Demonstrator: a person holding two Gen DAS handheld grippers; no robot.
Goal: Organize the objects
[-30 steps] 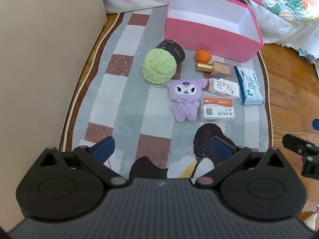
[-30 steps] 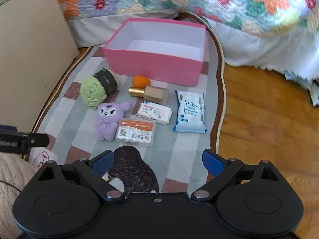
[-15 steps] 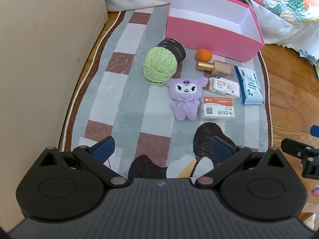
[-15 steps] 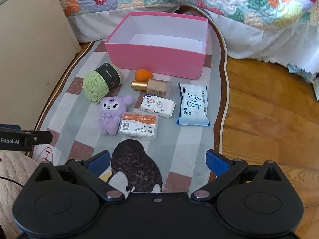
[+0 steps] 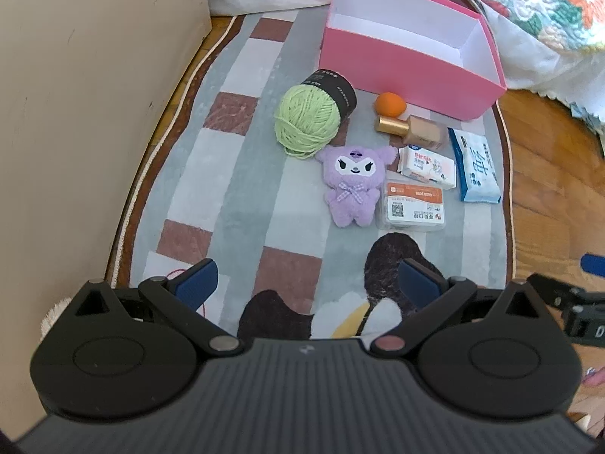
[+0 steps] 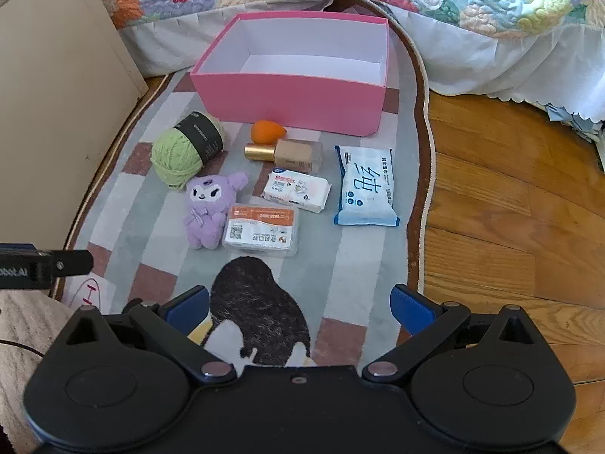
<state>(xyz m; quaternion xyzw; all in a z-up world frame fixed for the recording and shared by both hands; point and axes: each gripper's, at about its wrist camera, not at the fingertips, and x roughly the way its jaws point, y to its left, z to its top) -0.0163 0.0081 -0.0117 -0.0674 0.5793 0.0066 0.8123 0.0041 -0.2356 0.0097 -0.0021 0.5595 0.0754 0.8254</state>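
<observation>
on the rug [image 6: 351, 276], the foundation bottle [image 6: 291, 153] lies on its side in front of the pink box [image 6: 291, 102], long axis across, gold cap toward the yarn ball [image 6: 185, 151]. the left gripper [image 5: 308, 283] and right gripper [image 6: 298, 306] hover released, holding nothing.

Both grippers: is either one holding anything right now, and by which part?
Nothing is held. The left gripper and right gripper both stand open and empty above the rug.
</observation>
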